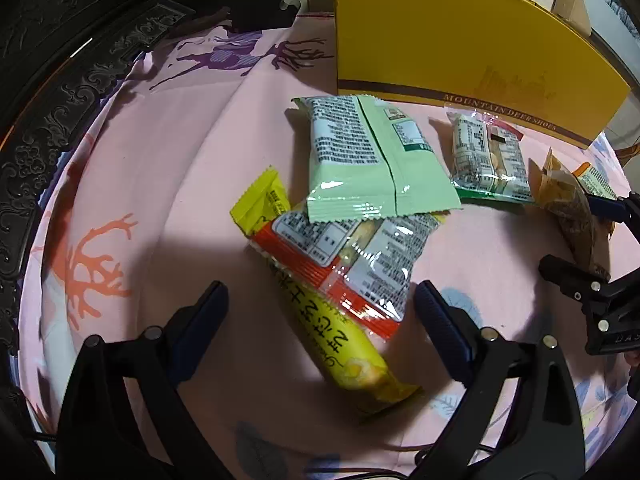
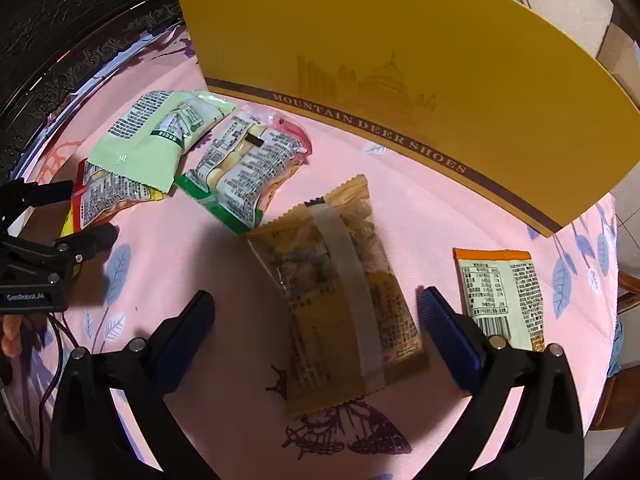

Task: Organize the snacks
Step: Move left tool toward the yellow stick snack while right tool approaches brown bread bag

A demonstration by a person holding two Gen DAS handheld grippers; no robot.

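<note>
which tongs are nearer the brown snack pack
Right. The right tongs stand open astride the brown pack, which lies between the fingers. The left tongs are off to its left, open over the yellow bar and the red-edged pack.

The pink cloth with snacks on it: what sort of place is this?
Probably a home dining or living room: a patterned pink tablecloth, dark carved wooden furniture behind, and a yellow shoe box beside loose snack packets.
</note>
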